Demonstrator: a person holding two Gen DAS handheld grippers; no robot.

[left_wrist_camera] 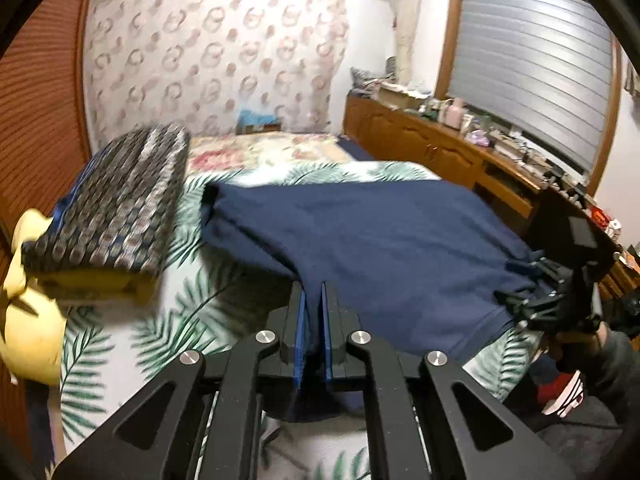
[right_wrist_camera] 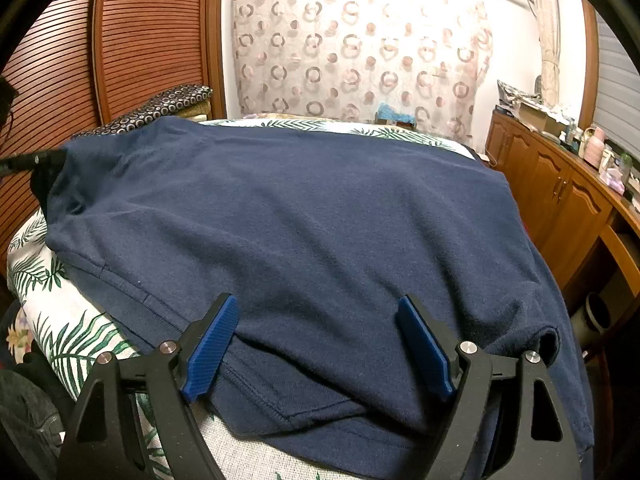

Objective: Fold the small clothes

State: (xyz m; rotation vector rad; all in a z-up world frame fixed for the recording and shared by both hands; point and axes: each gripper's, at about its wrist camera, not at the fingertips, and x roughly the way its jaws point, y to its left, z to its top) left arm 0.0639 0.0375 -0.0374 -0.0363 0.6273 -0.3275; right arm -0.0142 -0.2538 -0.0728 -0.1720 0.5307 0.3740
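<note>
**Two tongs, one navy sweatshirt on the bed**

Two views show your navy sweatshirt [right_wrist_camera: 304, 232] spread across the bed [left_wrist_camera: 120, 344], over its white cover printed with green palm fronds. Your left tongs [left_wrist_camera: 314, 292] are clenched on the sweatshirt's near edge: the blue pads [left_wrist_camera: 301, 328] stand almost together, with a fold of navy cloth pinched between them and a loose bit hanging below. Your right tongs [right_wrist_camera: 318, 316] are released, the jaws spread wide with blue pads [right_wrist_camera: 212, 352] angled outward, hovering over the hem end of the garment, where a ribbed band and a folded-back corner lie just in front of them. Whether those pads touch the cloth cannot be told.

From the left wrist, your right tongs [left_wrist_camera: 516, 304] appear at the sweatshirt's right edge, the cloth bunched beside them, though their state is unreadable from that angle.

A folded, circle-patterned blanket [left_wrist_camera: 116, 208] rests on the bed left of the sweatshirt, atop a yellow pad. A patterned curtain [right_wrist_camera: 360, 52] hangs behind the bed, a slatted wooden door [right_wrist_camera: 132, 40] stands to the left, and a cluttered wooden cabinet [right_wrist_camera: 560, 192] runs along the right wall.
</note>
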